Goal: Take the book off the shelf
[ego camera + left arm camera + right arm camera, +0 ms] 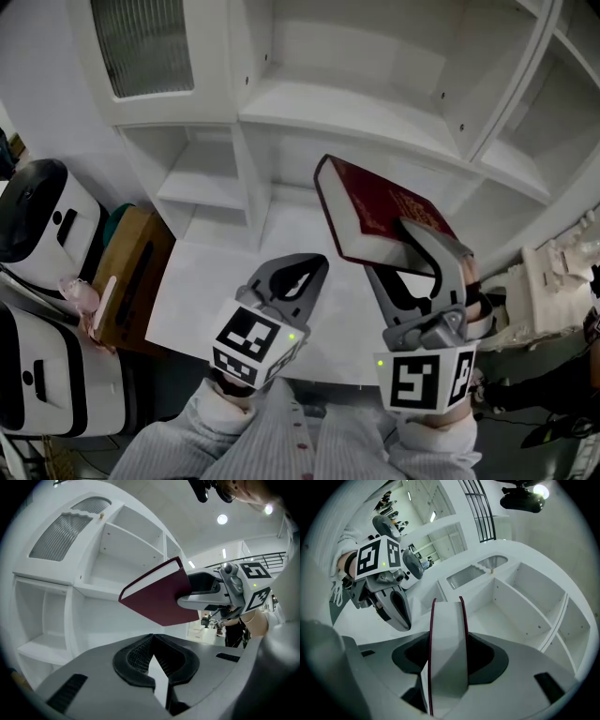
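Note:
A dark red hardback book [380, 211] hangs tilted in the air in front of the white shelf unit [375, 112]. My right gripper [424, 251] is shut on its lower edge. In the right gripper view the book's white page block [447, 639] stands clamped between the two jaws. From the left gripper view I see the book's cover [161, 597] with the right gripper's fingers [206, 590] on it. My left gripper [298, 274] hovers to the left of the book, shut, with nothing in it [154, 665].
The shelf compartments [202, 183] in view hold nothing. A white ledge [225, 281] runs below the grippers. A brown box [131, 272] and white-and-black machines [42, 225] stand at the left. White clutter [558, 272] sits at the right.

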Demonstrator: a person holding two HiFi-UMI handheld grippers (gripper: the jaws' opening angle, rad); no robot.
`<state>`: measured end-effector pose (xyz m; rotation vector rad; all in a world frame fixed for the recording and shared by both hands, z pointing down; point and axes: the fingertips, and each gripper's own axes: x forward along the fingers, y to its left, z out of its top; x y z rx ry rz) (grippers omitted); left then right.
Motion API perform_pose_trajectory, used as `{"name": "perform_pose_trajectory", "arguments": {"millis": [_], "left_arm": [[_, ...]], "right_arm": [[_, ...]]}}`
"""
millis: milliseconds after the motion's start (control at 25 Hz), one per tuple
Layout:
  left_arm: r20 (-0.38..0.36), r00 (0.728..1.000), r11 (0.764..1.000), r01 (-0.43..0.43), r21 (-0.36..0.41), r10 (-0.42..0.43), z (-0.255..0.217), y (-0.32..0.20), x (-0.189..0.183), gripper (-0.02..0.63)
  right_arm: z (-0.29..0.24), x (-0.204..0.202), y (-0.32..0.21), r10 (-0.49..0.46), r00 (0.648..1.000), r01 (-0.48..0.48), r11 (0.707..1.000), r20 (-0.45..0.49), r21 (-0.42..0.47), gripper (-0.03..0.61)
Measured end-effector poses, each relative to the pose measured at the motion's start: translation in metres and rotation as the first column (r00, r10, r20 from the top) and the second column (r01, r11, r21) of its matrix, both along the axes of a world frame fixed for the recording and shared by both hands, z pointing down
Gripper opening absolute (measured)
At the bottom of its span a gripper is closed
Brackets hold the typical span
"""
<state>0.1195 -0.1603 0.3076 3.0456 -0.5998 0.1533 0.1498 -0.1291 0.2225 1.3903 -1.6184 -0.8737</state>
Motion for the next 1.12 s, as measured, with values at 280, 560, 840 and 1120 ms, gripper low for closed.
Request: {"name": "perform_pose_trajectory", "arguments": {"millis": [280,560,840,1120], "left_arm": [[0.035,0.999,0.999,-0.010,-0.043,0.011,0.022,-0.005,0.002,0.009],[0.073,0.997,0.996,0.000,-0.086,0.007,0.053,-0.013,-0.001,0.009],[0.078,0.997,0.992,0.015,-0.126,-0.005,0.078,-0.020,-0.003,0.009],[0.078,0.997,0.988,0.000,-0.157,0.012,0.097,-0.019,0.007,0.009]], "right_arm": [[0.039,0.010,-0.007,0.019,0.982,0.000,0.995,0.188,-0.098,0.229],[0.088,0.012,-0.017,0.011,0.908,0.071,0.981,0.418,-0.181,0.229],[0.138,0.021,-0.023,0.081,0.859,0.051,0.969,0.506,-0.240,0.229],[0.164,0.031,-0.023,0.144,0.767,0.029,0.966,0.625,-0.258,0.229]]}}
